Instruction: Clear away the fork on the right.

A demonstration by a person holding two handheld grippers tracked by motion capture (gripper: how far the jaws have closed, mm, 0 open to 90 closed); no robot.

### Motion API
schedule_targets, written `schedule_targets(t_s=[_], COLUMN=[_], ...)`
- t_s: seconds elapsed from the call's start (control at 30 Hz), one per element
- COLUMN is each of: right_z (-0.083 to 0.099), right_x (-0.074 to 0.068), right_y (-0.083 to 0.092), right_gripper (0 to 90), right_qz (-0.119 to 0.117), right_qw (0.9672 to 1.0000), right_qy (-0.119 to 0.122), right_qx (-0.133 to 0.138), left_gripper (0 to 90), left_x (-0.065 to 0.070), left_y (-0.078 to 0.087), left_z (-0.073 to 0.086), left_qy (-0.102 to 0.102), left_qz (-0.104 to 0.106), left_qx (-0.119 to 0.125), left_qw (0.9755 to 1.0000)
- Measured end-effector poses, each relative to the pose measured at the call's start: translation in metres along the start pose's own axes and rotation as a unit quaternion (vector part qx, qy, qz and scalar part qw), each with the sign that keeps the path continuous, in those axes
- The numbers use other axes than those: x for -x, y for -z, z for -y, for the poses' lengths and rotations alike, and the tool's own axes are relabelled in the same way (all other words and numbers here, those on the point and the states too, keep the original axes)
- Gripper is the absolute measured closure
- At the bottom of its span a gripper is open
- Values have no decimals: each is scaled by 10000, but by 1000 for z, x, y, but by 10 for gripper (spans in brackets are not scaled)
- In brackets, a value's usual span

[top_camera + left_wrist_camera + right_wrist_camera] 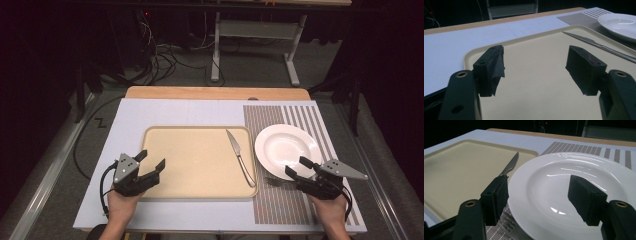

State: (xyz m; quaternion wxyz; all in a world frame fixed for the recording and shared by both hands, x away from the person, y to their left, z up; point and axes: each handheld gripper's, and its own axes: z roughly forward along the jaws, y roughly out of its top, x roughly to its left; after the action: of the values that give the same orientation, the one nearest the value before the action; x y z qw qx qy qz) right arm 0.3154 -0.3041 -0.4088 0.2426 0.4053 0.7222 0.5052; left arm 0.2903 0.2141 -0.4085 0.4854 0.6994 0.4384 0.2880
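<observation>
From the high view, the left gripper point(152, 165) hovers jaws wide over the beige tray point(165, 137); the right gripper point(300, 167), also wide and empty, hangs over the near rim of the white plate point(286, 145). A knife point(240, 157) lies on the tray's right side, and a fork point(272, 181) rests on the striped placemat point(272, 117). Dark floor and cables lie beyond the table.

The left gripper view shows the tray point(536, 72), knife point(599, 45) and plate point(621, 23).

In the right gripper view, the plate point(564, 182) sits just beside the knife point(510, 166).

No writing is readable.

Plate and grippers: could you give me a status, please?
Left gripper open over tray. Right gripper open at plate. Knife on tray, untouched.
</observation>
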Motion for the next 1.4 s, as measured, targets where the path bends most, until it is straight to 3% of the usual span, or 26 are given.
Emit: schedule_targets(t_s=[0.3, 0.57, 0.8, 1.4], right_z=[-9, -12, -10, -6], right_x=[-1, 2, 4, 20], right_y=[5, 10, 16, 37], right_gripper=[399, 449, 459, 484], right_qz=[-115, -114, -6, 344], right_qw=[9988, 9957, 9915, 9813], right_qy=[-67, 46, 209, 165], right_qx=[-474, -916, -1281, -1888], left_gripper=[315, 315, 314, 314], left_x=[0, 1, 0, 1], left_y=[0, -2, -1, -1], left_z=[-1, -1, -1, -1], left_qy=[7, -12, -20, -37], left_qz=[-5, -13, -22, -37], left_qx=[16, -5, 11, 5], left_qw=[10000, 10000, 10000, 10000])
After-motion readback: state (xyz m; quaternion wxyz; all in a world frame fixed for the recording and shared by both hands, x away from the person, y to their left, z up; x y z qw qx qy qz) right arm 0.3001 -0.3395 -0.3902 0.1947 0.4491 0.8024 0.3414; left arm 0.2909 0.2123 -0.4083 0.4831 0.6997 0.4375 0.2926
